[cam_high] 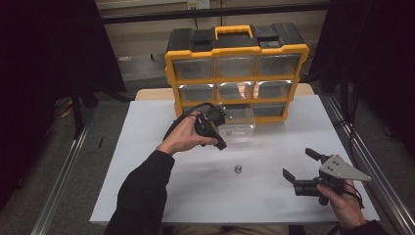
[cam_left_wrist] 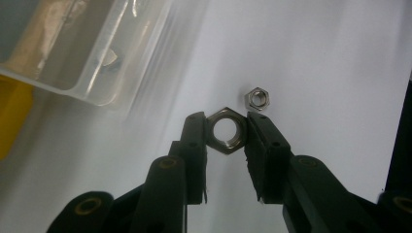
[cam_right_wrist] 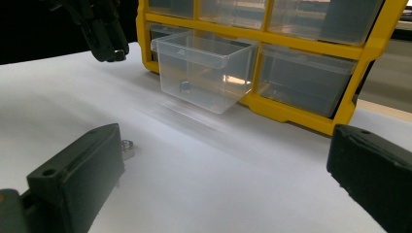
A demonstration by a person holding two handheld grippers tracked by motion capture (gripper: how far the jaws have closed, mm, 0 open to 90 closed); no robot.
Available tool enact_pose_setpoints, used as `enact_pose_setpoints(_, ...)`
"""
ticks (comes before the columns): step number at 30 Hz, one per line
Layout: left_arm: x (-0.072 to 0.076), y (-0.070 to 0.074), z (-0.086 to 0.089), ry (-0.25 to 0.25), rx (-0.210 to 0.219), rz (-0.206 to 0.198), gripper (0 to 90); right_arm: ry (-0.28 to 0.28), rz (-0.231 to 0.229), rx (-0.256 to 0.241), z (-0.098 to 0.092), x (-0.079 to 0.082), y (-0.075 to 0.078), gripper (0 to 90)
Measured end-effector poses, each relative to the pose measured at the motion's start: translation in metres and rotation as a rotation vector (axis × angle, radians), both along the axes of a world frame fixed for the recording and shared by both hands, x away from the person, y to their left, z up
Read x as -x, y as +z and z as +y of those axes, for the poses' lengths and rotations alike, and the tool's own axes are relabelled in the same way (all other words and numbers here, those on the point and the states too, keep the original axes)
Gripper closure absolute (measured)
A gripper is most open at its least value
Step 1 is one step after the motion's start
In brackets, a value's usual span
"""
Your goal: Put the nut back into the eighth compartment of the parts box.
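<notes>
Pinching a hex nut [cam_left_wrist: 227, 131] by two opposite flats, the left gripper [cam_high: 215, 120] hangs just in front of the pulled-out clear drawer [cam_high: 238, 125] of the yellow organizer [cam_high: 237, 73], with the nut held between the fingertips and its bore open toward the camera. A second nut [cam_left_wrist: 257, 98] lies on the white table [cam_high: 147, 161] just beyond the jaw tips in the left gripper view, well apart from the drawer; in the high view it sits at [cam_high: 238, 170], between the two grippers. The right gripper [cam_high: 301, 169] rests low over the table with its jaws spread wide and nothing between them; the loose nut lies just beside its left finger [cam_right_wrist: 82, 170]. The work in hand appears to be carrying nuts into the drawer, where one small piece [cam_right_wrist: 185, 86] already lies. Risk: the grip bears on narrow flats near the fingertips only, so any tilt or jolt of the left gripper may let the nut pivot out and drop short of the drawer. Releasing before the jaws clear the drawer's front wall would let the nut bounce off the rim and roll across the table.
</notes>
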State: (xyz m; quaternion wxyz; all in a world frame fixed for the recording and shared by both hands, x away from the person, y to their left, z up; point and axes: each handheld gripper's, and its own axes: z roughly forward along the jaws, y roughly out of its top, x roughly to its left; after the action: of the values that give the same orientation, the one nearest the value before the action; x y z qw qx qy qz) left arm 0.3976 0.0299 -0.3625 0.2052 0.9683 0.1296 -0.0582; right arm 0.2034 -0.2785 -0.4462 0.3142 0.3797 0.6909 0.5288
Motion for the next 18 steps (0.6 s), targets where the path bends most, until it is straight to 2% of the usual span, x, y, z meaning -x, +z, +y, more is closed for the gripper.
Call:
enact_pose_setpoints(9, -0.001, 0.014, -0.002, 0.007, 0.039, -0.024, 70.2, 0.002, -0.004, -0.001, 0.000, 0.000, 0.000, 0.0)
enact_pose_setpoints(12, -0.007, 0.016, -0.003, 0.007, 0.016, -0.034, 70.2, 0.003, -0.008, -0.003, 0.000, 0.000, 0.000, 0.0)
enact_pose_setpoints(13, -0.006, 0.016, -0.003, 0.022, 0.029, -0.033, 70.2, 0.003, -0.006, -0.001, 0.000, 0.000, 0.000, 0.0)
enact_pose_setpoints(16, -0.011, 0.020, -0.003, 0.024, 0.044, -0.031, 70.2, 0.006, -0.009, -0.004, 0.000, 0.000, 0.000, 0.0)
enact_pose_setpoints(18, -0.014, 0.023, -0.004, 0.027, 0.039, -0.040, 70.2, 0.001, -0.008, -0.004, 0.000, 0.000, 0.000, 0.0)
